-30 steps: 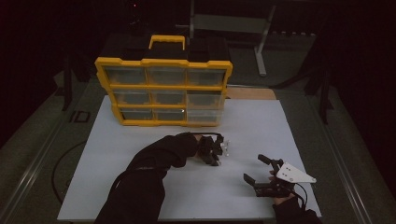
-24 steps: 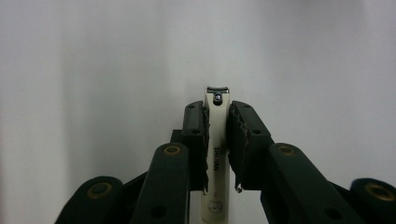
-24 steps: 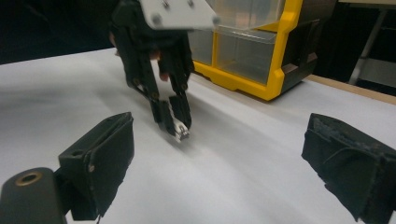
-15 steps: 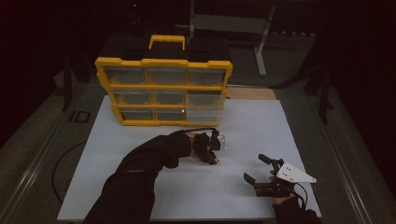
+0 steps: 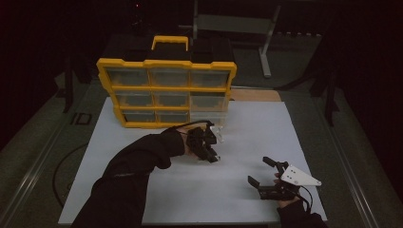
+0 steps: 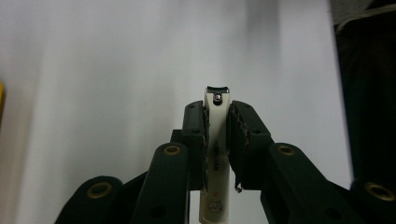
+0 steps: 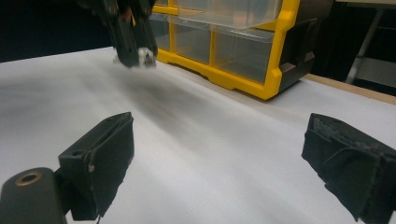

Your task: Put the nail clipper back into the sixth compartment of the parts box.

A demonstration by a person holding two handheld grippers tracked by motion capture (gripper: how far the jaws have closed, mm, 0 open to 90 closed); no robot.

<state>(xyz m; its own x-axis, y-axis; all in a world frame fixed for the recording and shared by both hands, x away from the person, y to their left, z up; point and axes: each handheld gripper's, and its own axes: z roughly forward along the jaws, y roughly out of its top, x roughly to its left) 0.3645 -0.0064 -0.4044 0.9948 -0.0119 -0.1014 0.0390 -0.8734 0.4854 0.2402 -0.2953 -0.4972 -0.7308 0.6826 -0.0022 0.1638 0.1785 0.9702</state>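
Already gripping a nail clipper (image 6: pixel 215 154) in the left gripper (image 6: pixel 216 116) near the yellow organizer (image 5: pixel 166 90), with the right gripper (image 5: pixel 266 171) waiting gaping and empty toward the mat's (image 5: pixel 142 190) near right corner, placing likely still remaining.

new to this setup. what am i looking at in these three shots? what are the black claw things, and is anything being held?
No robot here: a person holds a hand-operated two-jaw gripper in each hand, working at a table covered with a white sheet.

The high view comes from a fixed camera above the person's side, looking forward and down. The other two come from cameras riding on the grippers, looking along their black jaws.

On the sheet stands a yellow organizer with clear drawers; the bottom right drawer is pulled out.

The left gripper is shut on a white nail clipper, pinched between the jaws with its metal tip poking forward. In the high view it sits just in front of the open drawer.

The right gripper is open, jaws wide apart with nothing between them, near the sheet's right front.
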